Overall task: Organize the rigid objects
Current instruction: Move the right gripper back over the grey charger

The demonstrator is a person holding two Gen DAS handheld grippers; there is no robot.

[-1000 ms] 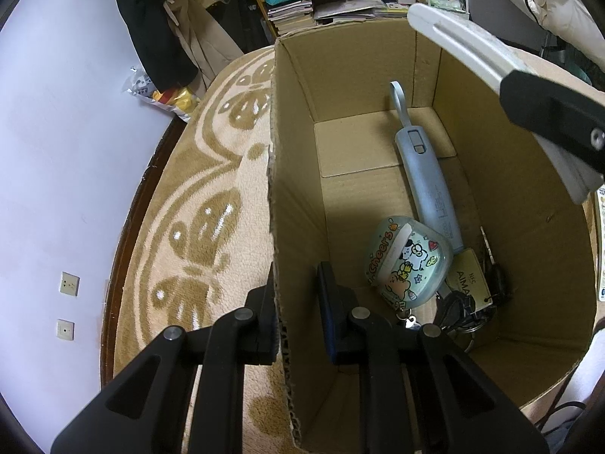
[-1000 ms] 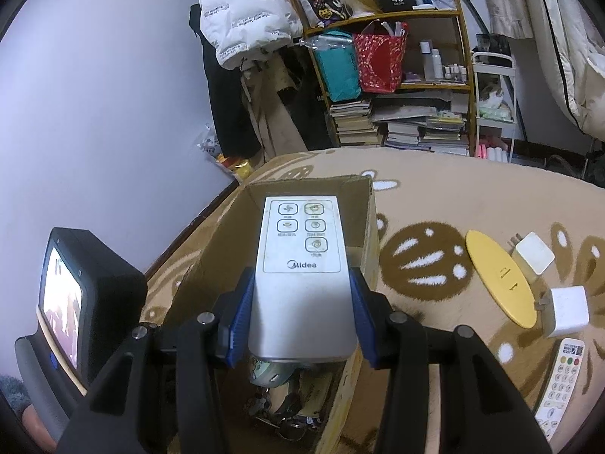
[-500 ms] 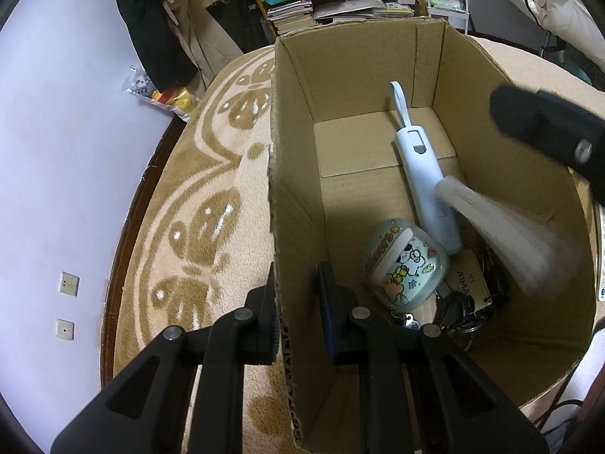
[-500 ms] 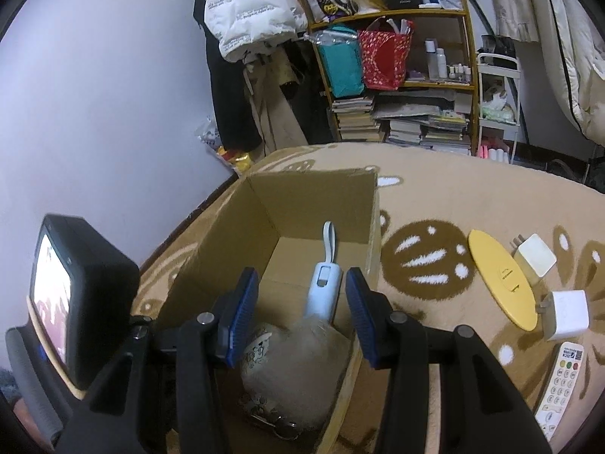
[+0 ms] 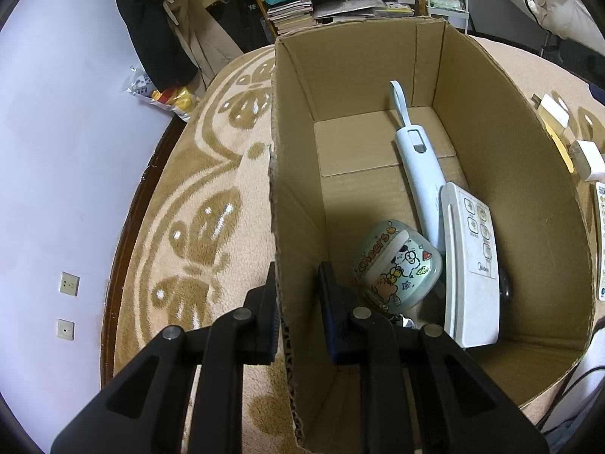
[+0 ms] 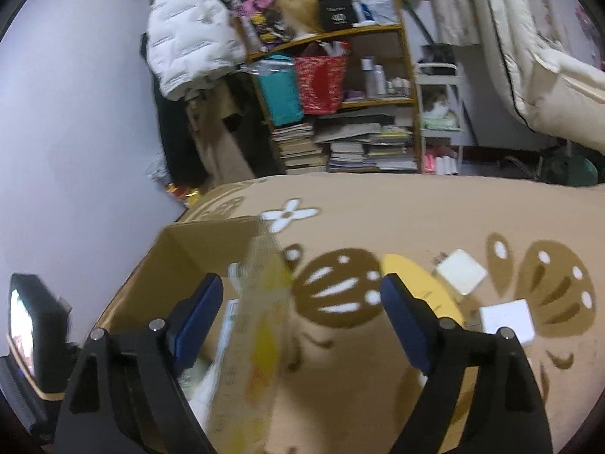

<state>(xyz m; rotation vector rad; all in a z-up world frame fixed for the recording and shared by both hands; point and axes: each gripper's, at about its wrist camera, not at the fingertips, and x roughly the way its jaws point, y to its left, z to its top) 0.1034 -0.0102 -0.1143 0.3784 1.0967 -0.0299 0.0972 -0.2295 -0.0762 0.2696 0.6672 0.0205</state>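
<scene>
Left gripper (image 5: pixel 297 283) clamps cardboard box (image 5: pixel 510 143) wall to steady it; right gripper (image 6: pixel 298 317) jaws opening, empty; remote (image 5: pixel 470 265) lies inside.

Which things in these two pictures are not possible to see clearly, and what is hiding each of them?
- Left wrist view: the dark items under the white Midea remote and the cartoon-printed cup are covered by them.
- Left wrist view: the long white remote on the rug is cut off by the right edge.
- Right wrist view: the cardboard box contents are motion-blurred and partly hidden by its near wall.
</scene>
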